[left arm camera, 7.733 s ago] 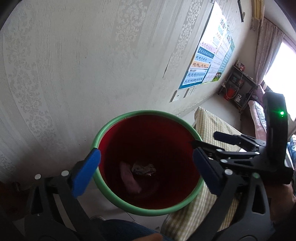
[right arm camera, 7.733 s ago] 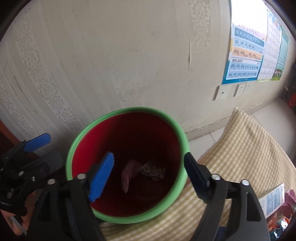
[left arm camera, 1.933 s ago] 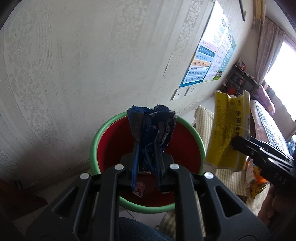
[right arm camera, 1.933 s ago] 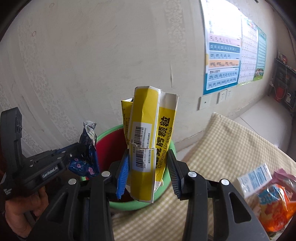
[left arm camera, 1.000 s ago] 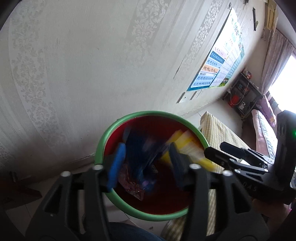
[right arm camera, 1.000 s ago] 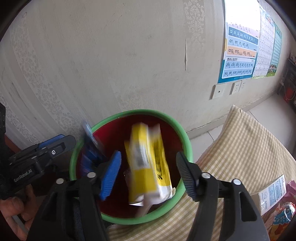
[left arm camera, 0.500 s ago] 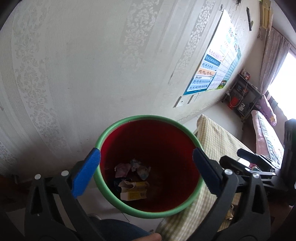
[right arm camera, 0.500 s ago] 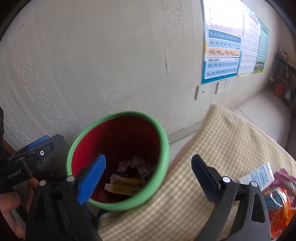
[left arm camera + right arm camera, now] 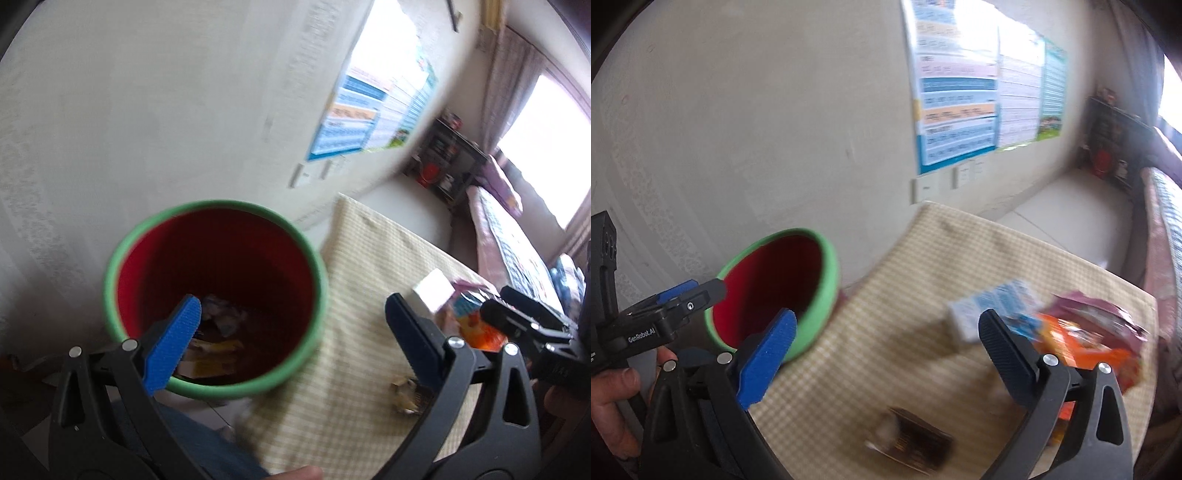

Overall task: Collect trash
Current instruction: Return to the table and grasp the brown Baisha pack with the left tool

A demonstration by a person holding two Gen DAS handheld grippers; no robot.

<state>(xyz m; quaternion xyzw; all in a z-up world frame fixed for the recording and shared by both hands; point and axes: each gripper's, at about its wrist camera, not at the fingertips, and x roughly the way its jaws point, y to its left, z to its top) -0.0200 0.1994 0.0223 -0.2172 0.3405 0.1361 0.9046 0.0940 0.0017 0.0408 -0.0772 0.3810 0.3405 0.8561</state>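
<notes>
A red bin with a green rim (image 9: 218, 206) stands by the wall at the table's left edge; it also shows in the right wrist view (image 9: 812, 236). Inside lie a yellow box (image 9: 214, 360) and crumpled wrappers (image 9: 225, 314). My left gripper (image 9: 295, 328) is open and empty, over the bin's right rim. My right gripper (image 9: 886, 343) is open and empty over the checked tablecloth (image 9: 905, 295). On the cloth lie a white and blue carton (image 9: 993, 306), an orange snack bag (image 9: 1086, 350), a purple wrapper (image 9: 1097, 306) and a dark brown wrapper (image 9: 916, 439).
A wall with posters (image 9: 960, 110) and sockets runs behind the bin and table. A shelf (image 9: 447, 166) and a bed (image 9: 517, 236) stand at the far right. The frames are blurred by motion.
Both grippers dropped their trash into the bin, the blue wrapper from the left and the yellow box from the right. Both have since opened wide and swung right toward the table.
</notes>
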